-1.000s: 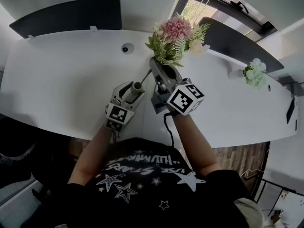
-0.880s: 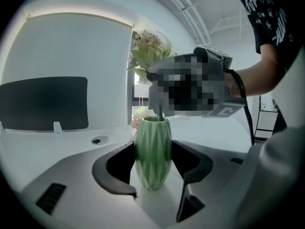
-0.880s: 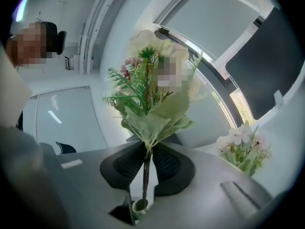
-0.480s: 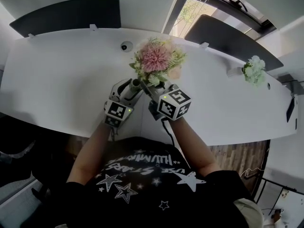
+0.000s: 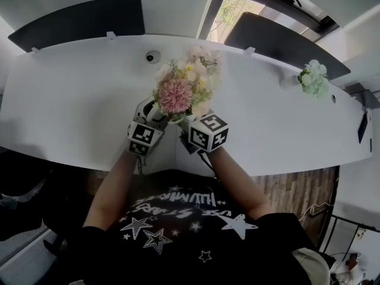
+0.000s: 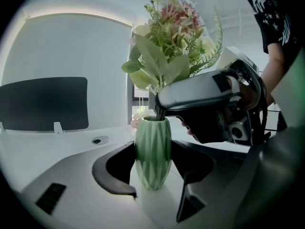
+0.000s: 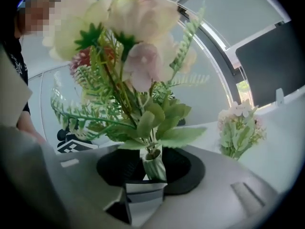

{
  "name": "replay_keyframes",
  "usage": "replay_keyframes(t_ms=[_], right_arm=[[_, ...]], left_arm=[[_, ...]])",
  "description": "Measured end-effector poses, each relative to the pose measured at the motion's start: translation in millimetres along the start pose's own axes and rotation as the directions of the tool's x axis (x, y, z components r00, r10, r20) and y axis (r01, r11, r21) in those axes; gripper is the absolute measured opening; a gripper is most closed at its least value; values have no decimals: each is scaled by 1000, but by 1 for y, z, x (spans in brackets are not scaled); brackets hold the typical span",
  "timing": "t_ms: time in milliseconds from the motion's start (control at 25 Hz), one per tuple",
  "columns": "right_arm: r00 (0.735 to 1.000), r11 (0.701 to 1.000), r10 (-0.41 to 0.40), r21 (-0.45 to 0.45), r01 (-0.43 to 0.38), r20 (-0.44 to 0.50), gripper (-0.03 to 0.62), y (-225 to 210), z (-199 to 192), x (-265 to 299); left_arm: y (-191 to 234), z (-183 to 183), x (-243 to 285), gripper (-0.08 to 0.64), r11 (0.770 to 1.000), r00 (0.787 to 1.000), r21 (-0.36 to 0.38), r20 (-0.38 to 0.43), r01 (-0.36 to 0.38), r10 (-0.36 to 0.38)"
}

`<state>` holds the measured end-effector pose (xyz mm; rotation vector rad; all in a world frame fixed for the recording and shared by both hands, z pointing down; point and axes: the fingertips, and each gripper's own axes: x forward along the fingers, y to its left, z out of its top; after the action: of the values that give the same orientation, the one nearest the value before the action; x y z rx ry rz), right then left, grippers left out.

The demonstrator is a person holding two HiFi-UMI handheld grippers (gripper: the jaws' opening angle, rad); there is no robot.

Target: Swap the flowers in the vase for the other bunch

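Since a second ago the pink bunch point(image 5: 177, 94) has come down from the upper middle of the head view toward the person, and it now sits at the frame's centre over both claws. Its blooms cover the vase and both claws' tips in that view, so only the marker cubes point(image 5: 208, 131) show below the flowers.

From the left gripper view the green ribbed vase point(image 6: 153, 151) stands upright on the white bench point(image 5: 71, 94). The left claw point(image 6: 153, 168) is clamped on it, one dark pad against each side. The stems enter the vase mouth, and their ends are hidden inside.

The right claw point(image 7: 151, 170) has just been opening. Its jaws stand apart with the stems and the vase's rim between them, not pressing on either. Only the top of the vase shows there, behind a pale block at the frame's bottom.

The other bunch point(image 5: 313, 78), pale green and white, lies on the bench at the far right of the head view, well apart from the vase.

White lettering and stars on the person's black shirt point(image 5: 178, 224) are upside down and too warped to read.
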<state>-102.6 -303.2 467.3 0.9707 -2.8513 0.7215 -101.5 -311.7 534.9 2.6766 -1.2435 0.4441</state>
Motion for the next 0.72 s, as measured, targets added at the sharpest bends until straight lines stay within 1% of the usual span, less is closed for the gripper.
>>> replay_keyframes(t_ms=[120,200,320,360,480,720], right_arm=[[1000,1000,6,7,-6,11,144,4,-1,-6],[1000,1000,5,6,-6,18,152,5,-1,-12],[1000,1000,2,12,-3,23,163,6,-2,-20],[1000,1000,2,19,-2,23,163,6,-3,-23],[1000,999,-5,44,4,23,163,5,-9,-31],[1000,998,-12,68,10,28,163,4,-16,-49]], left_arm=[[0,1,0,250,1000,1000,-3,1,-1,1],[0,1,1,250,1000,1000,7,-4,-2,2],[-2,0,1,252,999,1000,48,-25,0,1],[-2,1,0,252,999,1000,51,-23,-2,3],[-1,3,-3,253,999,1000,34,-3,-19,19],[-3,-10,-16,279,998,998,13,-36,-55,56]])
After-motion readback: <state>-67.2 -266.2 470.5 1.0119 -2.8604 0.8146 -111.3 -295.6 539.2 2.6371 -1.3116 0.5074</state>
